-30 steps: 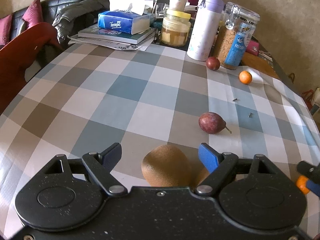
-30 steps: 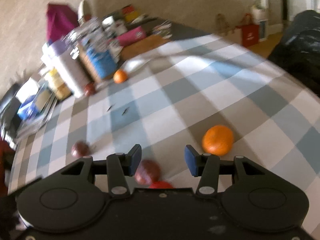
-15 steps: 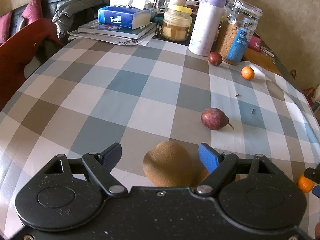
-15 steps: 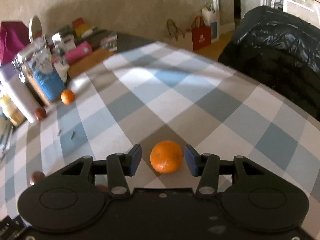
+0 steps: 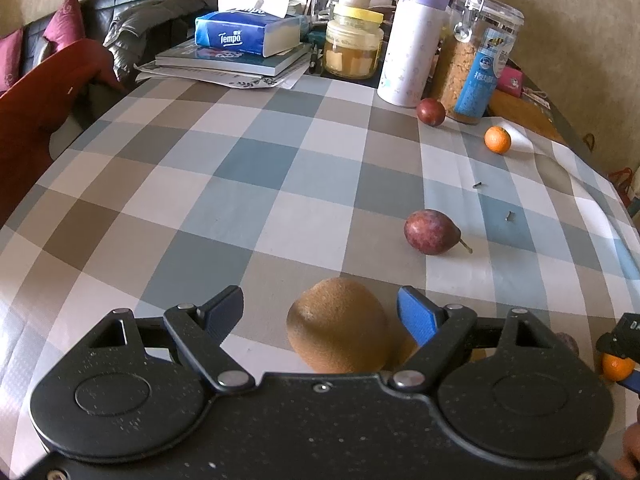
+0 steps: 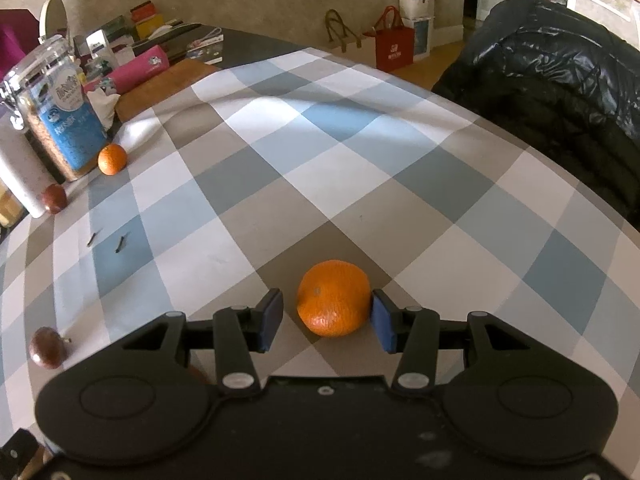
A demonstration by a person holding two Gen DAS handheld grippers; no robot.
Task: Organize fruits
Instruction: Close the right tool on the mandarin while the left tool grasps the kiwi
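Note:
In the left wrist view a brown kiwi [image 5: 340, 336] lies on the checked tablecloth [image 5: 256, 184] between the fingers of my open left gripper [image 5: 320, 308], with neither pad touching it. A second brownish fruit [image 5: 405, 354] peeks out behind it. Farther right lie a purple-red fruit with a stem [image 5: 431, 232], a dark red round fruit [image 5: 431, 112] and a small orange [image 5: 497, 140]. In the right wrist view my right gripper [image 6: 326, 307] stands open around a larger orange [image 6: 334, 298]. Its right pad [image 6: 380, 322] is at the peel and the left pad is apart.
A thermos [image 5: 412, 40], a cereal jar [image 5: 476, 52], a yellow-lidded jar [image 5: 354, 42] and a tissue box on books [image 5: 244, 34] crowd the far edge. A black jacket [image 6: 560, 92] lies past the table's right side. Two small dark bits [image 6: 106, 240] lie on the cloth.
My right gripper swung away from a dark red fruit to the larger orange and moved in until its fingers straddle it. The left gripper has barely shifted around the kiwi.

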